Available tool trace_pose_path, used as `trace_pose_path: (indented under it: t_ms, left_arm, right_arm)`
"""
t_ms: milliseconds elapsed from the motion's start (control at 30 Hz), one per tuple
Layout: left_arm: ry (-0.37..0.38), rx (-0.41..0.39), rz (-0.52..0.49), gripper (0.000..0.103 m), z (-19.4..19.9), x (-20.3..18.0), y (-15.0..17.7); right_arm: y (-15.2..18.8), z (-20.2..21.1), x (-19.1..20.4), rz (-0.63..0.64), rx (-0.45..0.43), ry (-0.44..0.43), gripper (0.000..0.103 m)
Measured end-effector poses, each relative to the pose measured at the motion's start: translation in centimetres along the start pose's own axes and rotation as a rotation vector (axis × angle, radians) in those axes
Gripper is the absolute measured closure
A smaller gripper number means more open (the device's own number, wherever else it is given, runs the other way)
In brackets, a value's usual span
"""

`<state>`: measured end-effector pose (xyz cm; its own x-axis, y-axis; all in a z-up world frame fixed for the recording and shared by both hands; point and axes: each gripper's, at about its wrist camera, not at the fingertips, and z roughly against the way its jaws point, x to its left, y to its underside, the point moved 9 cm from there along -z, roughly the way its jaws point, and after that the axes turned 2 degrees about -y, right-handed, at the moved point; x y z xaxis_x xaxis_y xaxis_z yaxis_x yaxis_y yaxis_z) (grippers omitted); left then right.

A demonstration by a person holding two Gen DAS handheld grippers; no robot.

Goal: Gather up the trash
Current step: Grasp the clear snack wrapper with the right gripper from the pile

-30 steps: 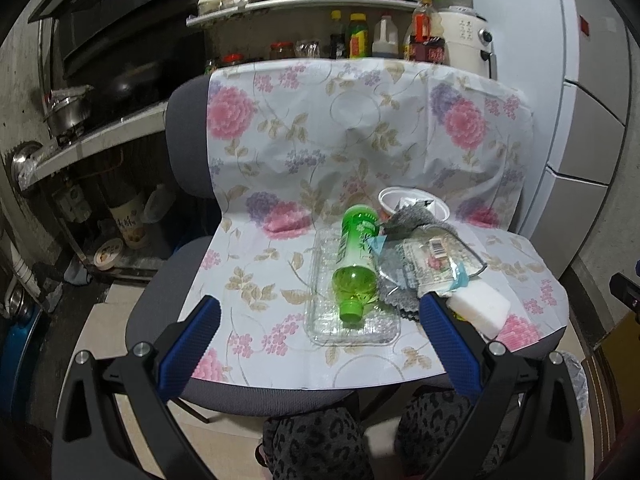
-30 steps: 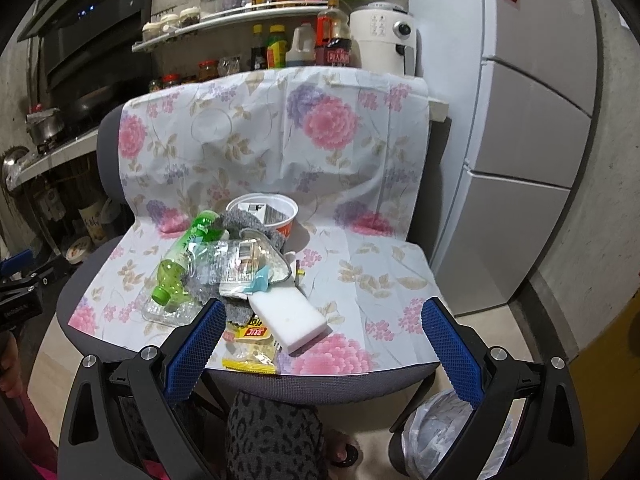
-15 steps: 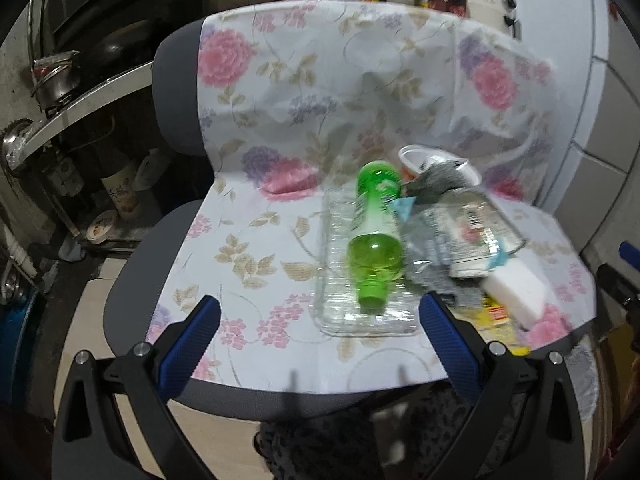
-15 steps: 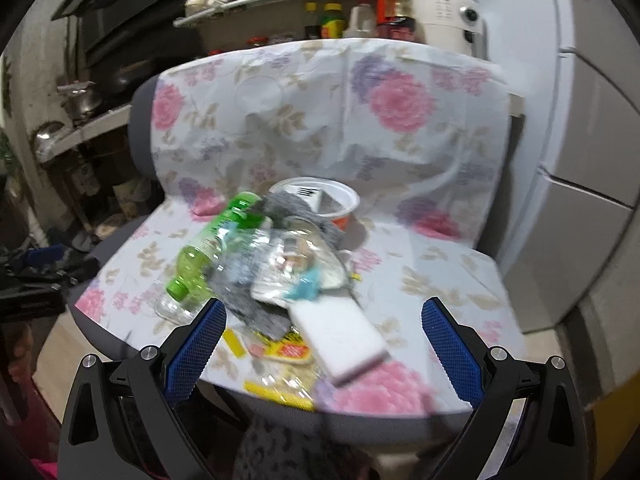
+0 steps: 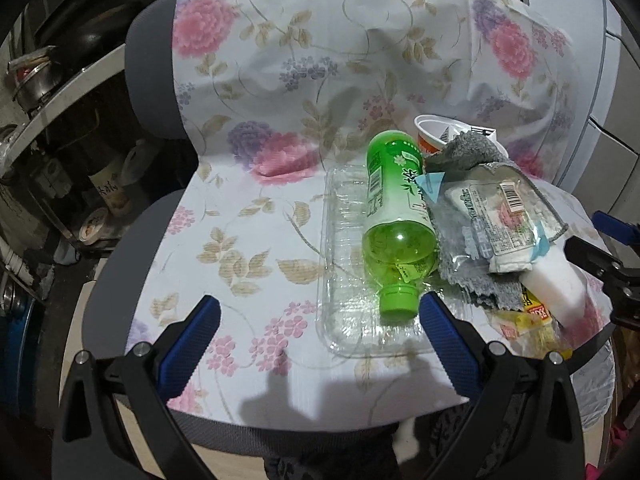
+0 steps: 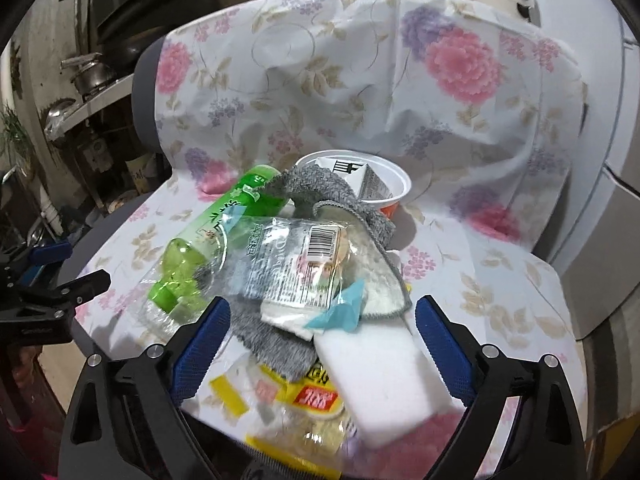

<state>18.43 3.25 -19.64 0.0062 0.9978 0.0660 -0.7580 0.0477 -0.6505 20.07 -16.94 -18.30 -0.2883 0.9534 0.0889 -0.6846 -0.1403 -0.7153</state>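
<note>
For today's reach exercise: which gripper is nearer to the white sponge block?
Right. The right gripper has its open jaws on either side of the white sponge block. The left gripper is off to the sponge's left, in front of the green bottle.

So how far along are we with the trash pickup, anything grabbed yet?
Nothing looks collected yet. Both the left gripper and right gripper are open and empty, jaws wide. The green bottle lies on the clear tray; the plastic wrapper, gray cloth, white sponge, yellow packets and cup all sit piled on the chair. Everything is left.
</note>
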Motion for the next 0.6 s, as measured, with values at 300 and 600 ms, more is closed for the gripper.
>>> trace_pose_path:
  t_ms: [300,600]
  left_arm:
    - [0.036,0.059,0.014,0.007,-2.8,-0.2,0.1]
    - [0.041,0.074,0.003,0.009,-3.9,-0.8,-0.1]
  right_arm:
    - [-0.5,-4.6,-1.4,-0.03,0.061,-0.063,0.044]
    - [-0.9,-8.2,-2.0,-0.094,0.094,-0.178,0.023]
